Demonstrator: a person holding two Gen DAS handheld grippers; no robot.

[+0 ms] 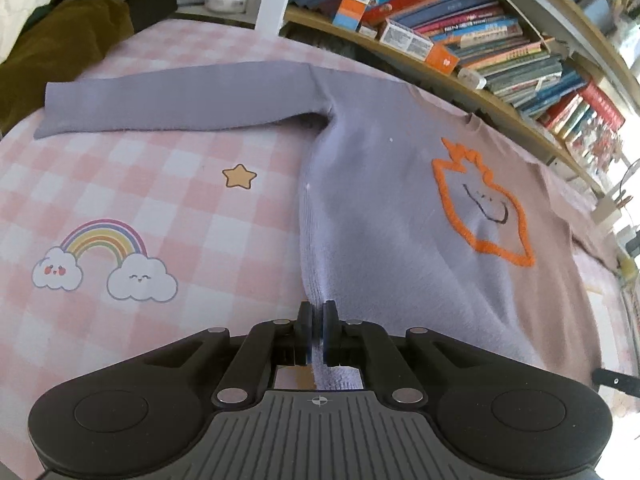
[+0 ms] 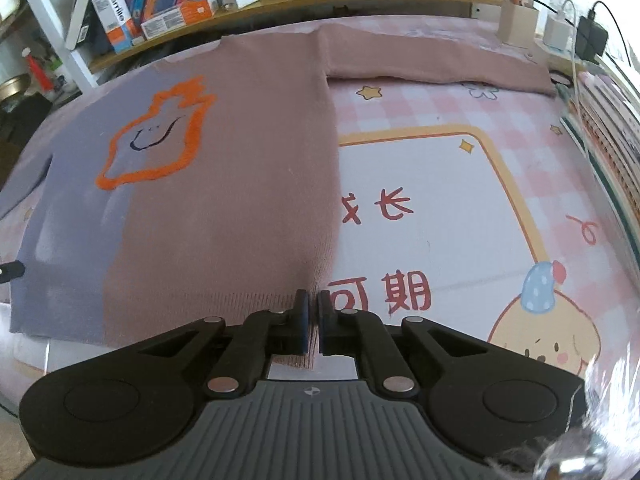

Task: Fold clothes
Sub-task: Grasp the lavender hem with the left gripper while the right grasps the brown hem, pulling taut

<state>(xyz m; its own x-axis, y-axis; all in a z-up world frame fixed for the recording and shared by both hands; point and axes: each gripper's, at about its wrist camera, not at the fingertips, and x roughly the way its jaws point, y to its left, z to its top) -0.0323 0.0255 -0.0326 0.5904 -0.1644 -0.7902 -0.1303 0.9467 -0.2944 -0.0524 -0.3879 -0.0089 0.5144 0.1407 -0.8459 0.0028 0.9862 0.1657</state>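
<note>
Lilac knit of the sweater (image 1: 380, 208) is filling the left view, its hem corner pinched by the left gripper (image 1: 317, 322); only the right view is showing the mauve half, right gripper (image 2: 313, 316) pinching that corner.

My left gripper (image 1: 318, 330) points steeply down, its fingers (image 1: 304, 330) pinched together on the near left corner of the sweater (image 1: 380, 208) hem. My right gripper (image 2: 312, 328) tilts down the same way, its fingers (image 2: 301, 326) clamped on the near right corner of that hem.
</note>
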